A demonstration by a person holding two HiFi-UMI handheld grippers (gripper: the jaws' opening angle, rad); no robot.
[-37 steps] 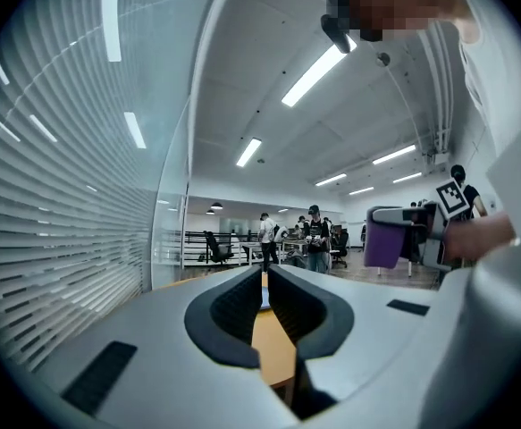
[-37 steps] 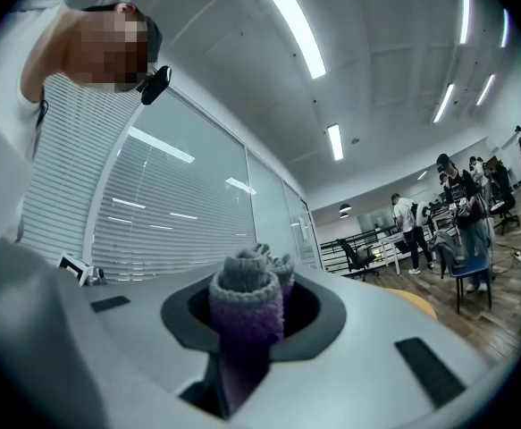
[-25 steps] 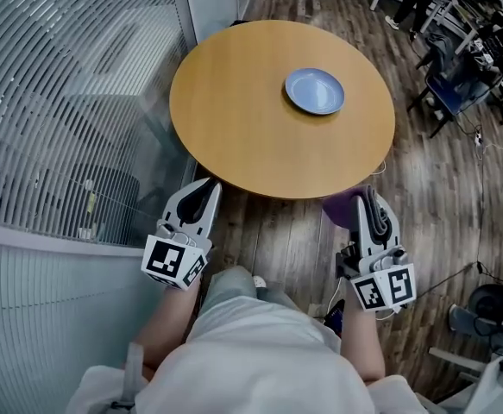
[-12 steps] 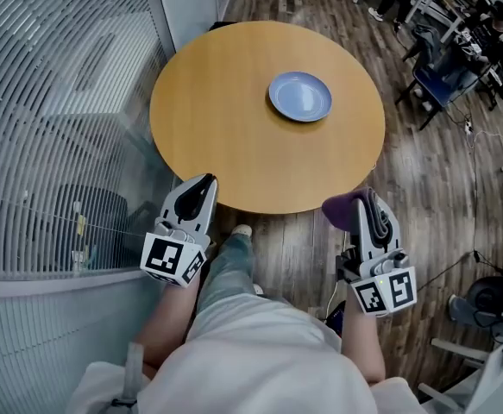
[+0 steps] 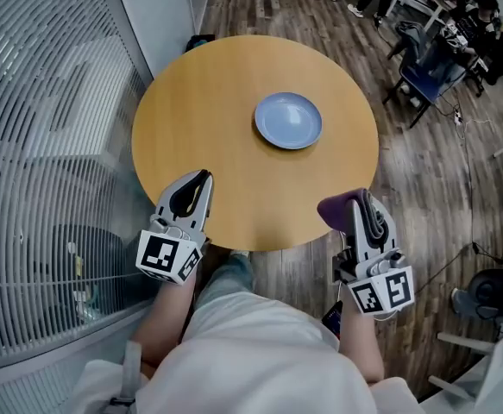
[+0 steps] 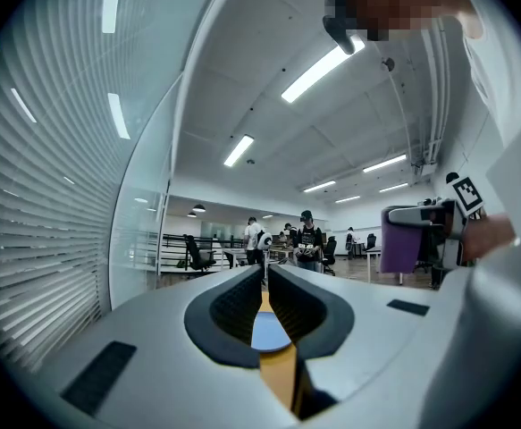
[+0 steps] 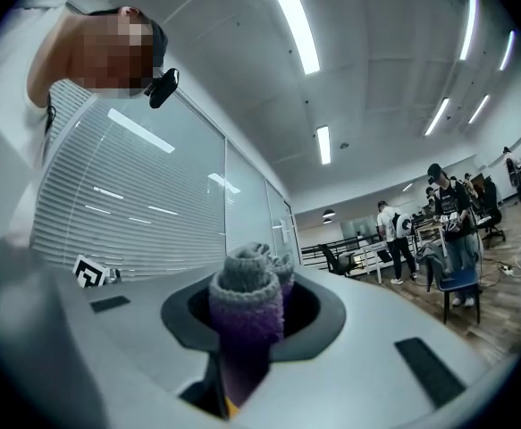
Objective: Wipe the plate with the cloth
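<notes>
A: Where do we see the plate?

B: The pale blue plate lies flat on the round wooden desk, a little past its middle, well apart from both of our tongs.

A: And our left tongs?

B: They hang over the desk's near edge, pointing level. In the left gripper view the left tongs are drawn together with only a sliver between the pads. Nothing is held, and the plate shows through the slit.

A: The cloth?

B: Our right tongs clamp the purple cloth at the desk's near right rim. In the right gripper view the cloth sits folded, grey on top, pinched between the pads.

A: Anything we can read?

B: Only the black-and-white square markers on the cubes.
</notes>
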